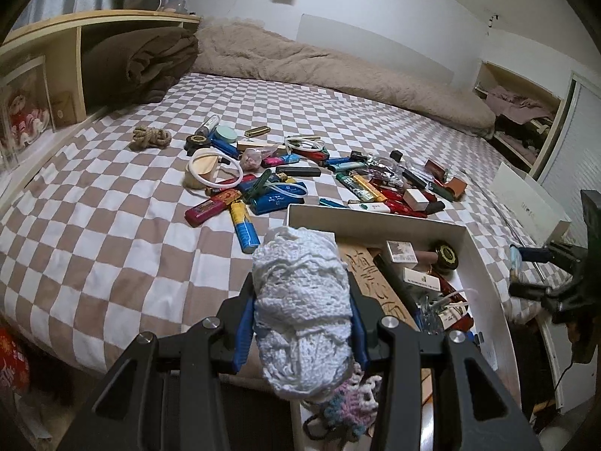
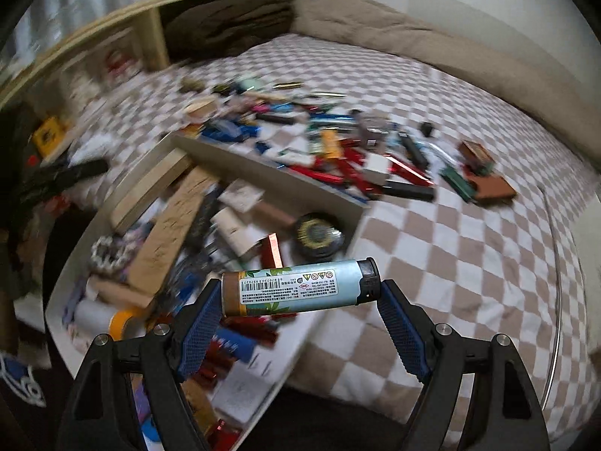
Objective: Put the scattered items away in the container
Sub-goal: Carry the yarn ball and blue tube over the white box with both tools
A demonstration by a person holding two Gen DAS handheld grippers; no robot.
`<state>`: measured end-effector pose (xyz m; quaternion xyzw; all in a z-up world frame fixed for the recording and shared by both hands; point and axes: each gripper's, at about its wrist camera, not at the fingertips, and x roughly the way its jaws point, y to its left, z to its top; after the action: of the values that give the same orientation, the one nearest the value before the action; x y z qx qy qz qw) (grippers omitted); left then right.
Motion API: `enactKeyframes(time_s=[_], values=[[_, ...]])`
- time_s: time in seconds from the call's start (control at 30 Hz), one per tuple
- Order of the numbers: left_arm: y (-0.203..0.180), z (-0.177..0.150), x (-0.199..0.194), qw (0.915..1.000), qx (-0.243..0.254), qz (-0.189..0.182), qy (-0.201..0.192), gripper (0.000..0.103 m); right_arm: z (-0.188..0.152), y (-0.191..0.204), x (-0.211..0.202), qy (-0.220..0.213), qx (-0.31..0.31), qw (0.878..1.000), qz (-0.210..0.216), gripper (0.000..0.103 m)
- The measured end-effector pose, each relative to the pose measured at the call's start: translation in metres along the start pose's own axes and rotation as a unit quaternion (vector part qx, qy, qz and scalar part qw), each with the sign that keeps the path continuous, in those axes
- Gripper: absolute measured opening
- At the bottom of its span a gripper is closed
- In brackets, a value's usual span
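Observation:
My left gripper (image 1: 300,300) is shut on a white crocheted bundle (image 1: 300,312) with pastel knit hanging below, held over the near left corner of the white box (image 1: 484,274). In the right wrist view, my right gripper (image 2: 300,293) is shut on a light blue lighter (image 2: 296,291), gripped end to end and lying crosswise above the white box (image 2: 270,176), near its right wall. The box holds wooden slats, a round black tin (image 2: 317,235), lighters and small cartons. Scattered lighters, rings and tubes (image 1: 278,173) lie on the checkered bedspread beyond the box.
A knotted rope (image 1: 151,137) lies apart at the left of the pile. A beige fluffy blanket (image 1: 338,64) runs along the far side of the bed. A wooden shelf (image 1: 75,49) stands at the left. A white carton (image 1: 529,195) sits at the bed's right edge.

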<state>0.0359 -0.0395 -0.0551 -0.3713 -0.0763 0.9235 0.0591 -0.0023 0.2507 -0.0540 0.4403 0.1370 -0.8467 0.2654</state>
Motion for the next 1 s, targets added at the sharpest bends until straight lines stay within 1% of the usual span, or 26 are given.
enactKeyframes(time_s=[0.13,0.2,0.3,0.4,0.43,0.53,0.63,0.73,0.8,0.93,1.0], values=[[0.001,-0.002,-0.002,1.0,-0.004,-0.005,-0.001,0.042,-0.003,0.021,0.007,0.026,-0.062,0.998,0.011,0.083],[0.0,-0.003,-0.004,1.0,-0.005,-0.007,0.0,0.042,-0.004,0.03,0.011,0.041,-0.092,0.995,0.014,0.083],[-0.003,-0.005,-0.007,1.0,0.0,-0.007,-0.002,0.042,-0.008,0.042,0.016,0.062,-0.143,0.987,0.028,0.083],[-0.005,-0.008,-0.009,1.0,0.004,-0.007,0.0,0.042,-0.015,0.057,0.022,0.095,-0.192,0.976,0.038,0.083],[-0.006,-0.009,-0.009,1.0,0.005,-0.007,0.0,0.042,-0.019,0.064,0.024,0.113,-0.209,0.971,0.04,0.082],[-0.008,-0.012,-0.009,0.9999,0.008,-0.007,0.005,0.042,-0.032,0.081,0.027,0.145,-0.248,0.956,0.057,0.083],[-0.011,-0.014,-0.008,0.9998,0.015,-0.007,0.01,0.042,-0.05,0.097,0.024,0.17,-0.29,0.939,0.078,0.083],[-0.014,-0.015,-0.008,0.9996,0.022,-0.011,0.014,0.042,-0.066,0.108,0.021,0.188,-0.324,0.923,0.09,0.083],[-0.017,-0.017,-0.008,0.9994,0.026,-0.014,0.016,0.042,-0.074,0.111,0.02,0.201,-0.334,0.916,0.098,0.083],[-0.023,-0.021,-0.011,0.9987,0.039,-0.024,0.021,0.042,-0.084,0.113,0.018,0.212,-0.342,0.909,0.111,0.082],[-0.026,-0.024,-0.012,0.998,0.045,-0.034,0.028,0.042,-0.088,0.113,0.016,0.219,-0.345,0.904,0.125,0.083]])
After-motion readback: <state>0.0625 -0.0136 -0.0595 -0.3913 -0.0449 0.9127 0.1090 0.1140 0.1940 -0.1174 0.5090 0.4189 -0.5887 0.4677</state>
